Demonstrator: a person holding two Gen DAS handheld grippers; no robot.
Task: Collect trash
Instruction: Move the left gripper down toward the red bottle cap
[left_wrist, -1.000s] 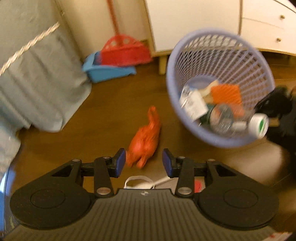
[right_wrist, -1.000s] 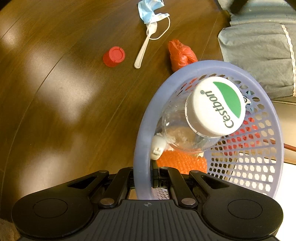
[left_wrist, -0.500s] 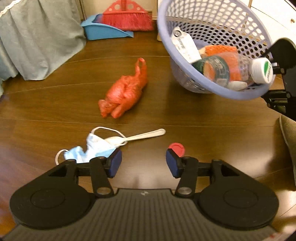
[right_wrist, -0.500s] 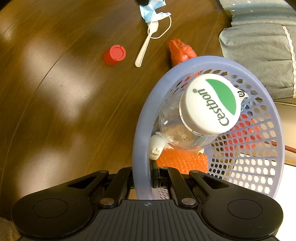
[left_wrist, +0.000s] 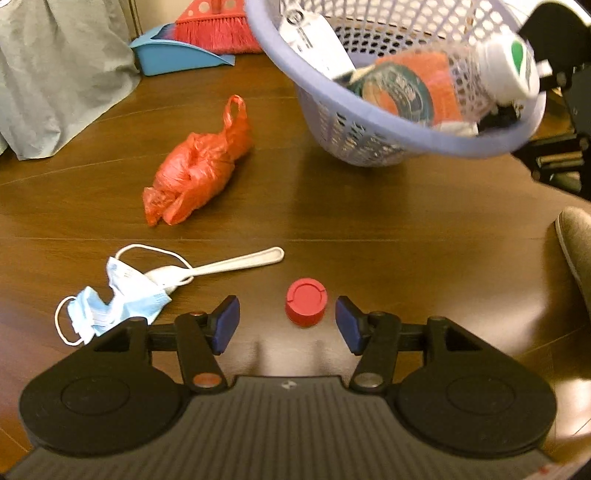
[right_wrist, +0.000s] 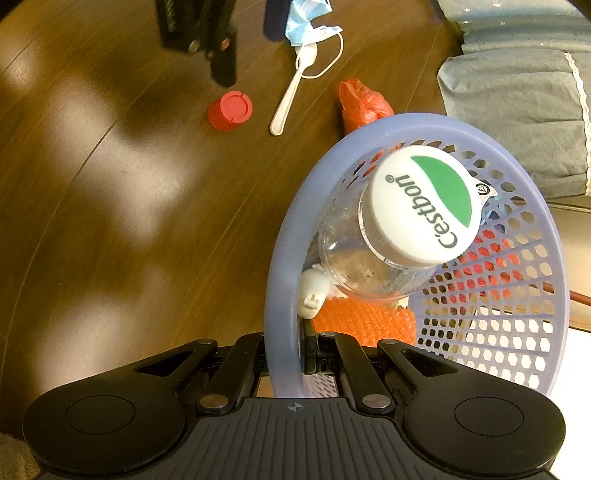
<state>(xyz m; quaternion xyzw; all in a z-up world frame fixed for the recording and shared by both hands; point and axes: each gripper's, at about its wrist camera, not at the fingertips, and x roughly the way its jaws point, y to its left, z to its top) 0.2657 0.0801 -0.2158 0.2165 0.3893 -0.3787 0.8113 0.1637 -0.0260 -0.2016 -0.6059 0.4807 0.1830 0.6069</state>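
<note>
Left wrist view: squat red cap, seemingly upright, between open claw.

Glossy dark wood floor with light patches, grey-green fabric skirt, blue dustpan, red broom

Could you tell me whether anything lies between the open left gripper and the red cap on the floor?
Nothing visible does. The red cap sits on bare floor just ahead of the left gripper, roughly centred between its open fingers. The spoon and face mask lie off to the left, apart from the cap.
</note>
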